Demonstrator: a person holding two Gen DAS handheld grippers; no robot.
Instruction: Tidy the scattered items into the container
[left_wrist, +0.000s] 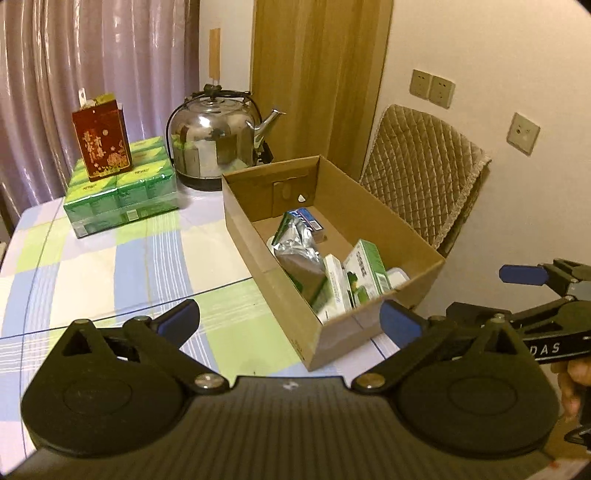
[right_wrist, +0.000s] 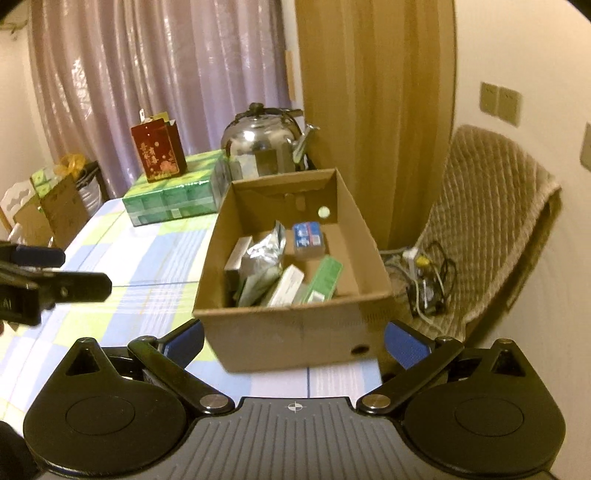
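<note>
Box (right_wrist: 291, 332) of cardboard, open-topped, standing at the right edge of the checked surface (left_wrist: 122, 266), just beyond both hand-held grippers. Left hand-held gripper (left_wrist: 290, 319) released, blue pads wide apart, nothing between them, hovering above the near part of the surface with the box's near corner ahead. Right hand-held gripper (right_wrist: 293, 339) likewise released and empty, facing the box's near wall. Seen from the left wrist, the right hand-held gripper out past the right edge, a hand (left_wrist: 570, 384) behind it.

Inside the box: a silver foil pouch (right_wrist: 264, 254) leaning near the middle, green and white cartons (right_wrist: 325, 278) lying slanted at the near end, a blue and white pack (right_wrist: 308, 236) further in toward the far wall.

Further back, toward the far left corner of the surface, a green wrapped block (left_wrist: 118, 190) with a red carton (left_wrist: 101, 144) upright on top. Beside it, at the far edge just behind the box, a steel kettle (left_wrist: 216, 144). Off the right edge, a chair with a quilted cover (left_wrist: 421, 173), with tangled cables (right_wrist: 424, 277) on its seat. Behind all, a mauve curtain (right_wrist: 166, 74) and a wooden panel (left_wrist: 317, 77).
</note>
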